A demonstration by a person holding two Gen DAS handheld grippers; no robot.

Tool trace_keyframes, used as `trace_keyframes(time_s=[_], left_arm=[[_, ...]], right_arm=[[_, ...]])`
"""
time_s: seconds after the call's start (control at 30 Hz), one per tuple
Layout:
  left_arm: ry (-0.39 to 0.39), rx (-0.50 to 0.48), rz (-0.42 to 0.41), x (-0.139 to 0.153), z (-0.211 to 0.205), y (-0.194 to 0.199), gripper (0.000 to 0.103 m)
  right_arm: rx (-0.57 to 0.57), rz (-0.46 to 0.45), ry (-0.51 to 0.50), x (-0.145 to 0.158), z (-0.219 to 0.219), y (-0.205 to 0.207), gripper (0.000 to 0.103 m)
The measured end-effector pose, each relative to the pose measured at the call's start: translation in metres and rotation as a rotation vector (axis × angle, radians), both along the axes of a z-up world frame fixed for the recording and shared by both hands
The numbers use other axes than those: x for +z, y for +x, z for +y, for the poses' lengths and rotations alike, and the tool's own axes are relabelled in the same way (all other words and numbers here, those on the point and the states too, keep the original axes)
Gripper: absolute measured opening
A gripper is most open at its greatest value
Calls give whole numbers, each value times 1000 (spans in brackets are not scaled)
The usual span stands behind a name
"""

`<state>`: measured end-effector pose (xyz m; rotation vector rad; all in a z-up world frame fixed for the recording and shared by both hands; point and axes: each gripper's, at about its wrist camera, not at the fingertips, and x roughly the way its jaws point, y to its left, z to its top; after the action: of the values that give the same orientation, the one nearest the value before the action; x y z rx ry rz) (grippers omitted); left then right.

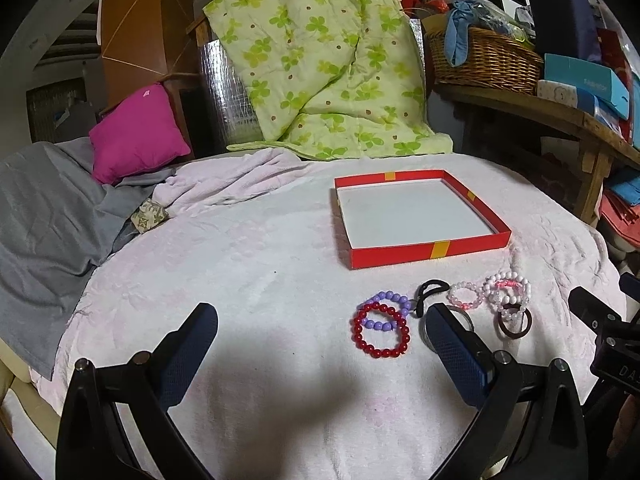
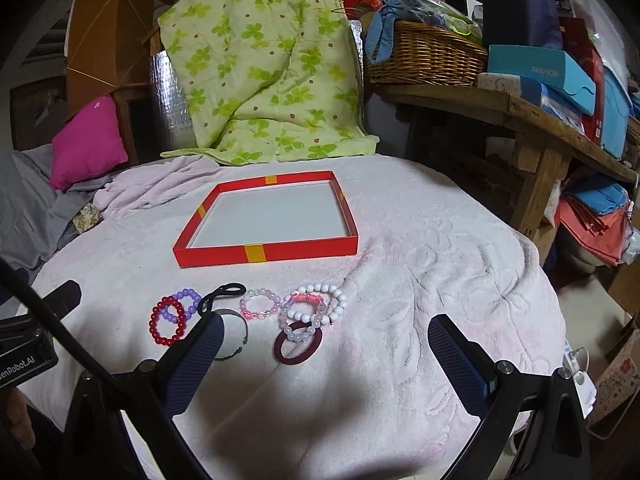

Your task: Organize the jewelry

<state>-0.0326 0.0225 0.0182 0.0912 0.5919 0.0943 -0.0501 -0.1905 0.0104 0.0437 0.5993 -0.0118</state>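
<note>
A shallow red box [image 1: 430, 251] [image 2: 224, 254] with a white floor lies empty on the pale pink blanket. In front of it lies a row of jewelry: a red bead bracelet [image 1: 380, 330] [image 2: 167, 321] overlapping a purple one [image 1: 387, 307] [image 2: 185, 299], a black hair tie [image 1: 430, 292] [image 2: 222, 295], a metal ring [image 1: 464, 320] [image 2: 236, 334], a pink bracelet [image 1: 464, 295] [image 2: 261, 303], white bead bracelets [image 1: 508, 289] [image 2: 320, 302] and a dark red band [image 1: 516, 322] [image 2: 298, 342]. My left gripper [image 1: 322, 324] is open above the blanket, left of the row. My right gripper [image 2: 324, 338] is open, near the dark red band.
A green flowered quilt [image 1: 320, 64] and a magenta pillow [image 1: 138, 134] lie behind the box. A grey cloth [image 1: 48, 208] covers the left. A wooden bench [image 2: 520, 116] with a wicker basket [image 2: 424, 54] and boxes stands at the right. The blanket's right edge drops off.
</note>
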Motion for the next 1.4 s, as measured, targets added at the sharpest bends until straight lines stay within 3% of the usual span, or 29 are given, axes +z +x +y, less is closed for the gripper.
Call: trace_keyframes(time_s=[1.4], left_arm=[[7,40,55,-20,-1,15,103]], right_arm=[[-8,49,3,-10,1,6,103]])
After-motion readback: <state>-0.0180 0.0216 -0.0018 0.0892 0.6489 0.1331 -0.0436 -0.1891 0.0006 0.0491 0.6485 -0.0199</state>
